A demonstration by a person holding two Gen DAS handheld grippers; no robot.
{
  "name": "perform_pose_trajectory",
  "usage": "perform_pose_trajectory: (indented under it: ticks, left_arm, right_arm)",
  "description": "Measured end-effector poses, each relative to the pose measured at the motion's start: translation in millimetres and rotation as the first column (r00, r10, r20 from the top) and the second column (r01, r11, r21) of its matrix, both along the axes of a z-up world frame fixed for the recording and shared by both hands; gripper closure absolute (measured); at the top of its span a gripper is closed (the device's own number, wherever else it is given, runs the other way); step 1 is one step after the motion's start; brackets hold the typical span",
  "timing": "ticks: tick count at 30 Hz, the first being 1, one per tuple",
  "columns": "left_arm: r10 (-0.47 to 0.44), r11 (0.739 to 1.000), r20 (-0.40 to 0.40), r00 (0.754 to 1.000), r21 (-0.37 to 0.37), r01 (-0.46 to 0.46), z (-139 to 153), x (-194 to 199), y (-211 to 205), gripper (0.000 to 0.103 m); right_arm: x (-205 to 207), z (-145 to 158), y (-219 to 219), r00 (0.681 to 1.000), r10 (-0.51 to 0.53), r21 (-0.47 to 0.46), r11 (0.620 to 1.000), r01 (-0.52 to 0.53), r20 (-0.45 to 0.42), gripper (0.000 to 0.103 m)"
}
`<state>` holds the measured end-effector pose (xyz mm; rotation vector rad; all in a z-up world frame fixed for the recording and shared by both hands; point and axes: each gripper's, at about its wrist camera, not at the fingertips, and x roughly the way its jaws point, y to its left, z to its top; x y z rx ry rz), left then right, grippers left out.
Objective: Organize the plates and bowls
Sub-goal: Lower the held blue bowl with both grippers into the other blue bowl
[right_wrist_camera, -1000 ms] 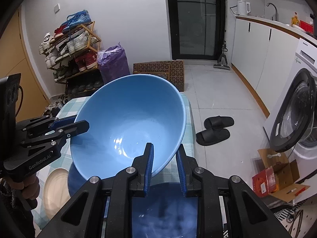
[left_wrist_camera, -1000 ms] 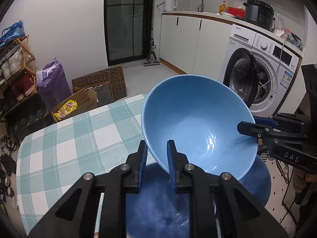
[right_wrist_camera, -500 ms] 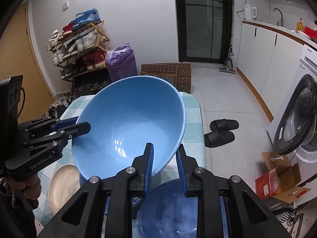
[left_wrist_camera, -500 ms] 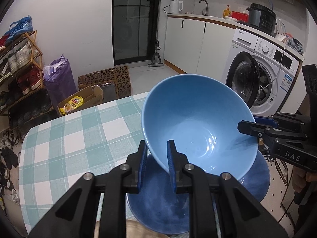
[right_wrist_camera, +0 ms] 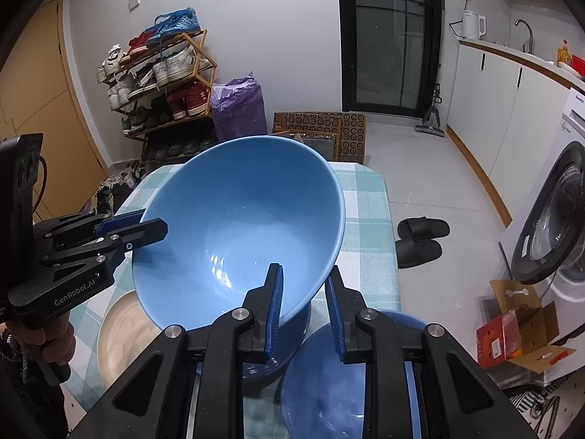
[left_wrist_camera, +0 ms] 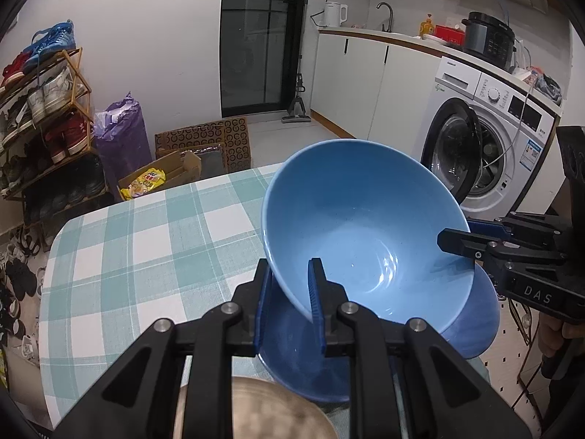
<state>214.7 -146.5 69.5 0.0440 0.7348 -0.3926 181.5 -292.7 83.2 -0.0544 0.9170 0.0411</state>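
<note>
Over the checked table [left_wrist_camera: 153, 234], the light blue bowl [left_wrist_camera: 365, 234] hangs tilted, its rim pinched at opposite sides by the left hand-held gripper [left_wrist_camera: 290, 292] and right hand-held gripper [right_wrist_camera: 303, 303], above a darker blue bowl [left_wrist_camera: 303, 362].

You hold a light blue bowl [left_wrist_camera: 365, 234] that looks like glazed ceramic, smooth and glossy, with bright highlights in its base. Each gripper is matt black plastic with ridged blue pads [right_wrist_camera: 275, 303] and small silver metal screws. Under the bowl, a darker blue plate [right_wrist_camera: 325, 395] looks smooth with a duller sheen. Near the table's front edge, a tan dish [right_wrist_camera: 122, 333] has a streaked, matt look. A woven cloth [left_wrist_camera: 146, 241], checked green and white, covers the table to its rounded corners.
</note>
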Motion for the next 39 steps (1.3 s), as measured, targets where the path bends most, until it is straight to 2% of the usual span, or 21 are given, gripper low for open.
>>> perform_pose_trajectory:
  ticks: [19,39]
  left_arm:
    - [0.026,1.000,-0.042,0.999,-0.001,-0.026,-26.2,-16.3,14.6,0.085]
    - [0.038,0.999,-0.097,0.995,0.003,-0.038,-54.0,-15.2,21.9,0.085]
  right_arm:
    - [-11.0,-30.4,24.9,0.998,0.026,-0.001,1.000,-0.026,-0.060,0.079]
    - [-12.8,-62.2,37.0,0.992,0.040,-0.024,0.999,-0.043,-0.122,0.079]
